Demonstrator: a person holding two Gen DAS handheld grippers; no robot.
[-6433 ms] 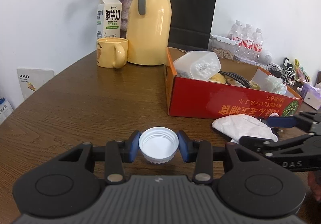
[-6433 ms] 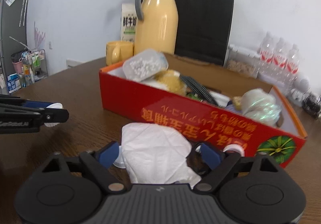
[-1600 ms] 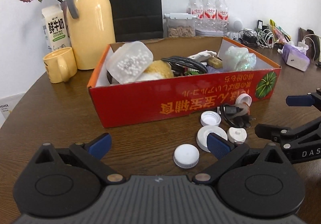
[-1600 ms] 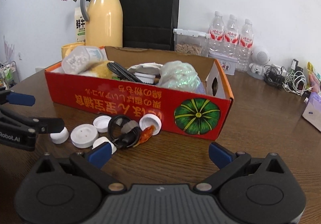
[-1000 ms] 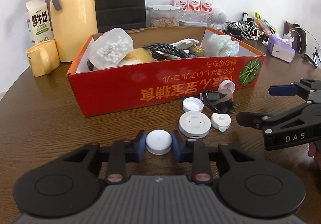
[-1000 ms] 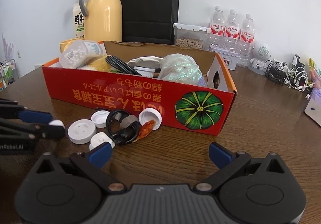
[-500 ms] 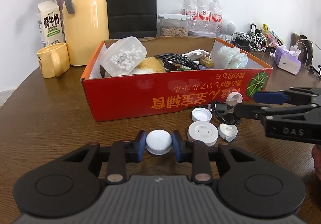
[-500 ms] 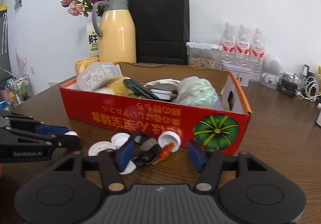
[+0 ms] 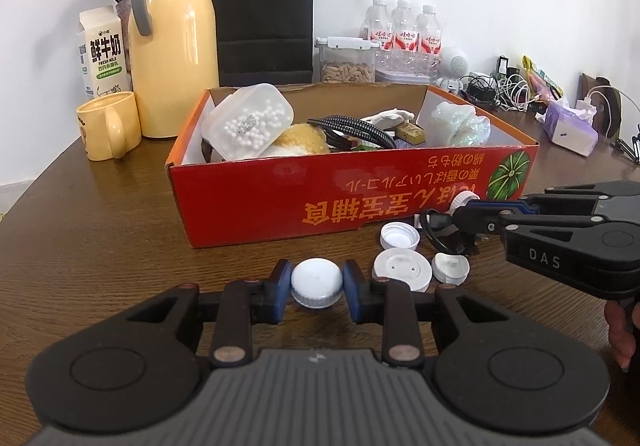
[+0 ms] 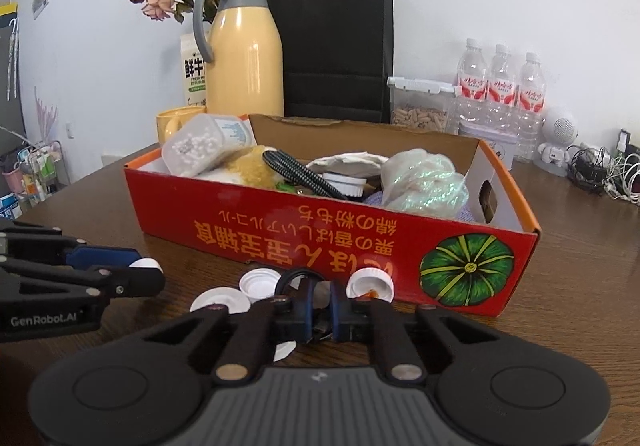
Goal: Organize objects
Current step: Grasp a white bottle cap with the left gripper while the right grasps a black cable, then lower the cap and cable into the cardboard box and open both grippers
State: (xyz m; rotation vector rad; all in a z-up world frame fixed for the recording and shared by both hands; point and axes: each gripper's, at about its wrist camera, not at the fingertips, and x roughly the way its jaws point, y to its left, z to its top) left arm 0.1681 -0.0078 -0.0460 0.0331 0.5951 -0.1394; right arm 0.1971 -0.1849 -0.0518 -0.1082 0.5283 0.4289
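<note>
My left gripper (image 9: 317, 288) is shut on a white bottle cap (image 9: 317, 283) and holds it just above the table, in front of the red cardboard box (image 9: 360, 202). My right gripper (image 10: 320, 308) is shut on a black coiled cable with a plug (image 10: 298, 278), which lies by the box's front wall; the same cable shows in the left wrist view (image 9: 444, 232). Several white caps lie around it: an open cap (image 9: 399, 236), a flat disc (image 9: 402, 269), a small cap (image 9: 451, 267). The right gripper also shows in the left wrist view (image 9: 480, 212).
The box holds a plastic tub of white beads (image 9: 248, 120), a braided cable (image 9: 352, 130) and a shiny bag (image 9: 460, 122). Behind stand a yellow jug (image 9: 172, 38), a yellow mug (image 9: 108, 124), a milk carton (image 9: 102, 50), a black bag (image 9: 260, 6) and water bottles (image 9: 404, 38).
My right gripper has moved forward and closed on the black cable by the box. My left gripper still holds the white cap and has barely moved.
</note>
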